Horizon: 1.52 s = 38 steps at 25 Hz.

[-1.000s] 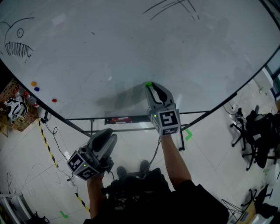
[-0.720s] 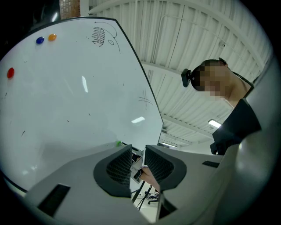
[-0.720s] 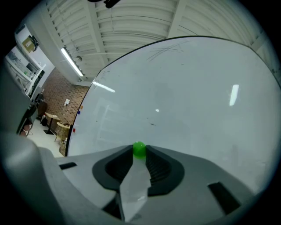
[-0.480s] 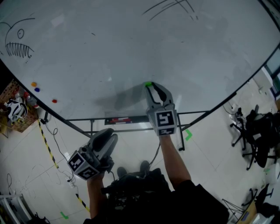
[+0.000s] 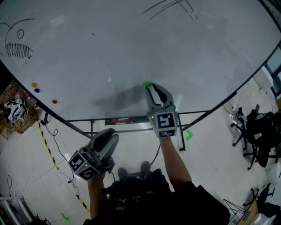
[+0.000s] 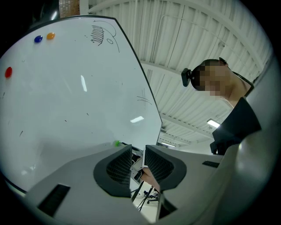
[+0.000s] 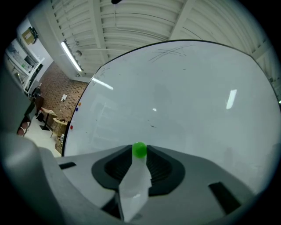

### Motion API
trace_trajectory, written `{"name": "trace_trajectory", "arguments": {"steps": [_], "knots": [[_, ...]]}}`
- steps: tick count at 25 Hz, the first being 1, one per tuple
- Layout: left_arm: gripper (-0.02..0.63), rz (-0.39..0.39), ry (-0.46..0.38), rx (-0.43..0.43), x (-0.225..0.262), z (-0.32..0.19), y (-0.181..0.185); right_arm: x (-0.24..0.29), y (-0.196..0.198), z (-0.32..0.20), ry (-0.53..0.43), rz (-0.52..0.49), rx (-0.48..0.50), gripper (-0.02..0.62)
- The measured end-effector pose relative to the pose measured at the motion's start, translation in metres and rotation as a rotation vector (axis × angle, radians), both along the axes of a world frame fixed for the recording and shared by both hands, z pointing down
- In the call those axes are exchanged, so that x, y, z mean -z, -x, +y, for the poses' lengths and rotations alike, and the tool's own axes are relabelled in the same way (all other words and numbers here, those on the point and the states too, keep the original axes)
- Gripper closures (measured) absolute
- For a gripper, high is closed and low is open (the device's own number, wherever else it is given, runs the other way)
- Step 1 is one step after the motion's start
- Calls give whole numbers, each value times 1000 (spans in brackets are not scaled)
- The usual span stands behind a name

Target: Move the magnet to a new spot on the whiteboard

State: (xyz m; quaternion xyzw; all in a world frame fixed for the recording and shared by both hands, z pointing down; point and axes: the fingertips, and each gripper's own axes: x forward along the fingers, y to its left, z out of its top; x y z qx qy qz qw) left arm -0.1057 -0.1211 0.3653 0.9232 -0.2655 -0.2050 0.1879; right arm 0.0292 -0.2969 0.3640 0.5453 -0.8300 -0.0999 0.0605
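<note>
Two grippers are held out in front of the person. The left gripper [image 5: 110, 133] is the nearer one, low and short of the board. Its jaws stand a narrow slit apart with nothing between them, and it touches nothing.

The right gripper [image 5: 150, 88] reaches further, at the end of a bare forearm [image 5: 173, 160], with its tips up against the whiteboard [image 5: 131, 44]. Its jaws have just been opening. The green magnet [image 7: 139, 150] sits between the two tips, on the lower middle of the board face, with the pads just beside it and not squeezing.

Below the right gripper runs the board's tray rail, with a red and black eraser [image 5: 119, 120] lying on it.

Further left, near the board's lower left edge, sit an orange magnet [image 5: 33, 84], a blue magnet [image 5: 37, 89] and a red magnet [image 5: 54, 101], well apart from the green one. A toothy fish sketch [image 5: 17, 44] is at the far left and loose pen strokes [image 5: 171, 9] are at the top.

Past the board's right end, black office chairs [image 5: 259, 132] stand on the pale floor.
</note>
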Motion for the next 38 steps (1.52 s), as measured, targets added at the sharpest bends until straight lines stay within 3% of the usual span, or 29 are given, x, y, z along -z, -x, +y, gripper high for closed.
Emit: {"name": "trace_trajectory", "arguments": {"steps": [21, 38], "knots": [[509, 28, -5, -82, 3, 13, -2, 5, -9, 68, 71, -230, 154, 503], [509, 106, 63, -242, -24, 36, 21, -14, -2, 160, 136, -333, 95, 511]]}}
